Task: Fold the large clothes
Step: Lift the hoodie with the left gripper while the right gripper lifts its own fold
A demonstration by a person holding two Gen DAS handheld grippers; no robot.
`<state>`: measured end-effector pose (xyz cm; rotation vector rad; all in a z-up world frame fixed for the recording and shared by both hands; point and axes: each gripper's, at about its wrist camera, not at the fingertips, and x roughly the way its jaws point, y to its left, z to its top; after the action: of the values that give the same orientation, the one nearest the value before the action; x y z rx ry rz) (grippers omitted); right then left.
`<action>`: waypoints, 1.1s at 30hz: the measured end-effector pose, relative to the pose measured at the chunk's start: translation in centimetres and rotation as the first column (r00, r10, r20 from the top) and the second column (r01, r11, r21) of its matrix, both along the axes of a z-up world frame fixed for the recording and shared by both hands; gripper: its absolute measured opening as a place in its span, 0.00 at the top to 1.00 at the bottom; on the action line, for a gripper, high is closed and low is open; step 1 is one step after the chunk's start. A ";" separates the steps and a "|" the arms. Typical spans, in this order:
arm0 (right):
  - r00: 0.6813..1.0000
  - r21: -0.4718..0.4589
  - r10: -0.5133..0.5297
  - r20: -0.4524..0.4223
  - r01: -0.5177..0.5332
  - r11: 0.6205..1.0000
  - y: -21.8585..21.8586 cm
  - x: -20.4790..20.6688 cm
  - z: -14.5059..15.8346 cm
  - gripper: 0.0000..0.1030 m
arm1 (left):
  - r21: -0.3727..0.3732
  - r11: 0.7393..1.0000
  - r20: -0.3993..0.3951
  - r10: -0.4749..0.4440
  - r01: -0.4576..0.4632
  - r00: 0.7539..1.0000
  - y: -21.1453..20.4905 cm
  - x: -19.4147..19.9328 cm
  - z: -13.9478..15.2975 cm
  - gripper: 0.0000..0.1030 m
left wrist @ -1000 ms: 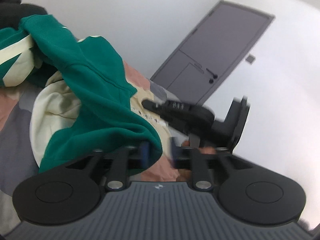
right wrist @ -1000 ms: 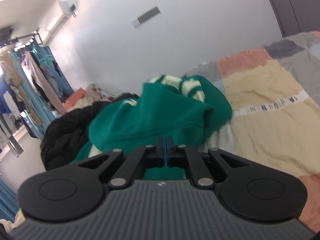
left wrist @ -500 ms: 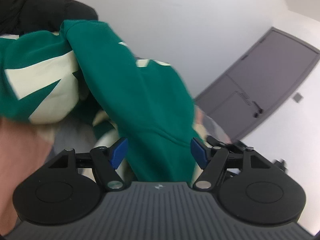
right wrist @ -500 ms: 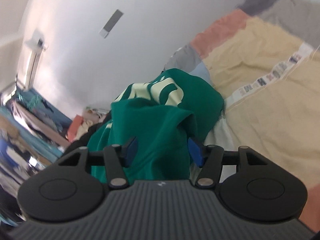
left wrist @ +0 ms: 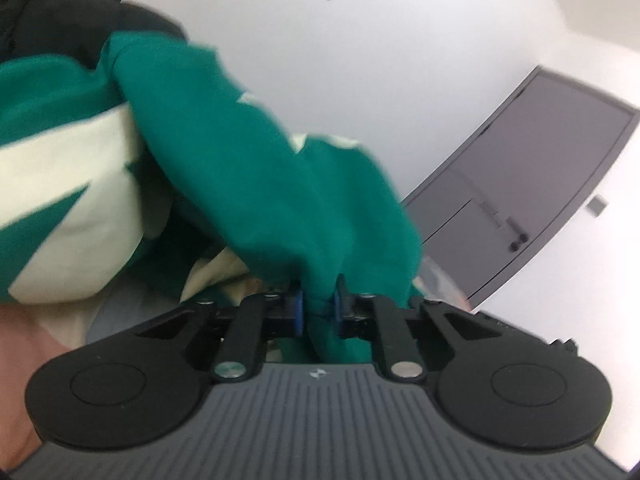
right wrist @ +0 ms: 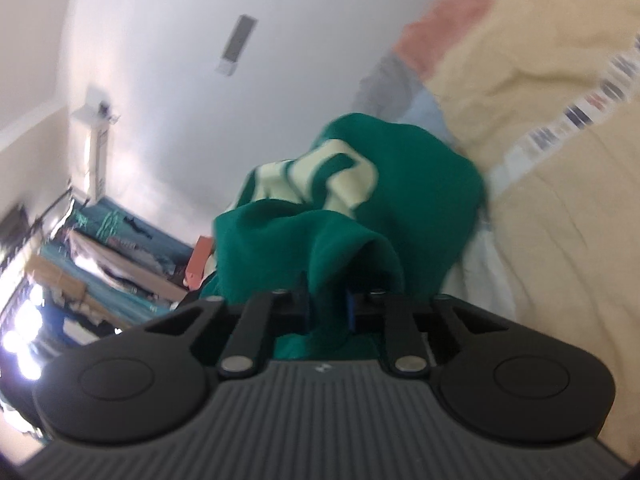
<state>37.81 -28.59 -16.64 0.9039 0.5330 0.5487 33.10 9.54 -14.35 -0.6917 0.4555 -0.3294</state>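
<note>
Bunching green/cream sweatshirt (left wrist: pixel 248 168), prob. crumpled

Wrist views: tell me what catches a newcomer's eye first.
The green and cream garment fills the middle of both views, bunched up on the patchwork bed cover. The left gripper and the right gripper have each just closed on a fold of it. A grey door stands behind.

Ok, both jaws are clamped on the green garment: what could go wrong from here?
1. The left gripper and right gripper, jaws just closed, each pinch a bunched fold of the green sweatshirt, perhaps several layers; it may lift crumpled.
2. The black garment lies against it and could drag along.
</note>
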 end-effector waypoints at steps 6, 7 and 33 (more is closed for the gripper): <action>0.971 -0.121 0.096 0.219 -0.070 0.990 1.9 -3.8 4.7 0.89 | -0.071 0.997 0.136 -0.019 0.029 0.991 2.7 -6.0 4.3 0.88; 0.964 -0.145 0.112 0.242 -0.078 0.986 2.2 -4.6 5.5 0.89 | -0.094 0.995 0.153 -0.020 0.035 0.988 3.1 -7.4 4.9 0.88; 0.989 -0.024 0.128 0.071 -0.126 0.992 2.6 -16.9 5.5 0.70 | 0.034 0.991 -0.022 0.129 -0.128 0.991 3.6 -19.1 6.3 0.87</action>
<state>20.92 -25.99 -11.19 0.8324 0.5315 0.6883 14.03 13.14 -8.02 -0.6902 0.4363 -0.1922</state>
